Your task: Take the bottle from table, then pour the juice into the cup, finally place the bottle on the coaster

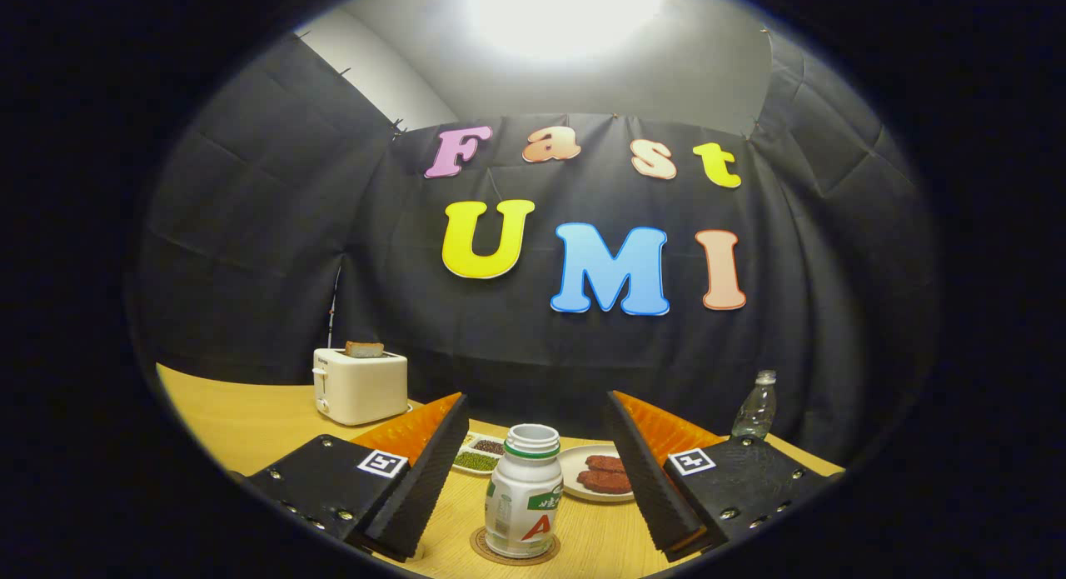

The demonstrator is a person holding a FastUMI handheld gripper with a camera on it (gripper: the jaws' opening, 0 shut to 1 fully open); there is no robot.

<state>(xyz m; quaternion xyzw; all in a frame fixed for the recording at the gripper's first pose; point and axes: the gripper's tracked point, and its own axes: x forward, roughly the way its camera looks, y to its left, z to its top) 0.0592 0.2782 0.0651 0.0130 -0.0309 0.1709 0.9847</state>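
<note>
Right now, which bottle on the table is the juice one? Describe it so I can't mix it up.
On the wooden table, between the open claw's fingers, a squat white bottle stands on a round coaster. It's uncapped, with a green neck ring; the other bottle is clear plastic.

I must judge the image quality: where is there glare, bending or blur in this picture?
Gripper view: the ceiling lamp burns out to pure white; the fisheye bows the yellow wooden table; the open gripper frames the sharp, evenly lit white plastic bottle on its round brown coaster, without touching it.

Two bottles (523, 502) (756, 408), one coaster (514, 556), one toaster (360, 385), one plate (575, 462), one divided dish (478, 456).
</note>
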